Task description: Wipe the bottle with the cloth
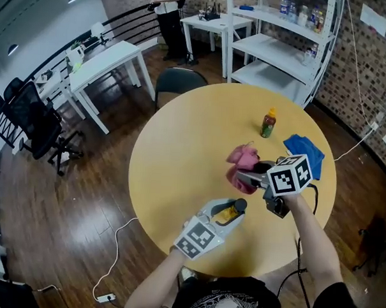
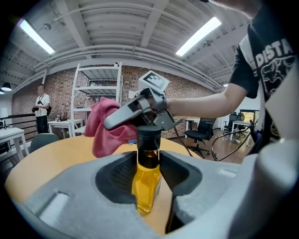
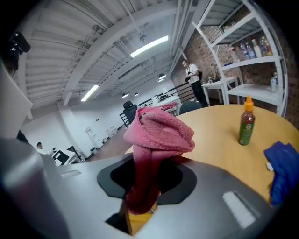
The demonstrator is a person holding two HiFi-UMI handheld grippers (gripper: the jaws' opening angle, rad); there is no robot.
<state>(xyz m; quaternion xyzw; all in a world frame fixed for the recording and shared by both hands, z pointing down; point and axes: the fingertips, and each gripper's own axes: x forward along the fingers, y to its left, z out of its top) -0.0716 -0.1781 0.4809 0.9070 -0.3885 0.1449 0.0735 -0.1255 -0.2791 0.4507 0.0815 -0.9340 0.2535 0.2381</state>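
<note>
**Yellow bottle held on the left, pink cloth on the right, over a round table**

Far left of my left gripper [image 1: 232, 210], a black office chair [image 1: 33, 121] and white tables [image 1: 106, 62] stand on the dark wood floor [image 1: 69, 202], where a white cable [image 1: 115, 246] trails. Both grippers are over the round wooden table [image 1: 180, 156].

The left gripper's jaws are partly closed and press on the sides of the yellow bottle [image 2: 146, 179], holding it upright by its shoulder, black cap up. Just beyond it, the right gripper [image 1: 245, 178] clamps the pink cloth [image 3: 158, 135], which bunches out ahead of its jaws. I cannot tell whether the cloth touches the bottle.

Beyond the right gripper stands a green bottle [image 1: 268, 123], and a blue cloth [image 1: 305, 152] lies just to its right. Further off are white shelving [image 1: 280, 55] and a brick wall [image 1: 369, 75].
</note>
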